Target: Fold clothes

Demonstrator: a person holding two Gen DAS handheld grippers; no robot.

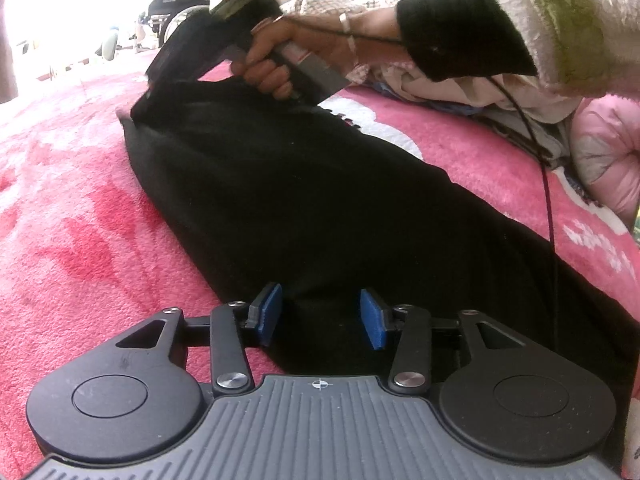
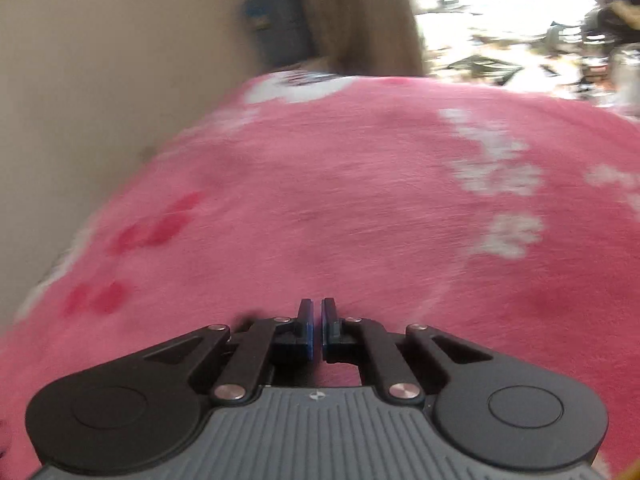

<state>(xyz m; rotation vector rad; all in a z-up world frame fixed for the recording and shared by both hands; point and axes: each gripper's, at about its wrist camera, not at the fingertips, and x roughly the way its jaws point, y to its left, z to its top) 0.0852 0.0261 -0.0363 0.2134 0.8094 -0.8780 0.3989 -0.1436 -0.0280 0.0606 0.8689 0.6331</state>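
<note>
**Black Garment: Far-End Pinch, Near-End Standby**

The black garment lies lengthwise across the pink blanket. The right gripper, jaws together, sits at the garment's far end, apparently pinching its edge for folding; the contact itself is obscured. The left gripper hovers over the near end, jaws apart, ready to anchor.
</note>
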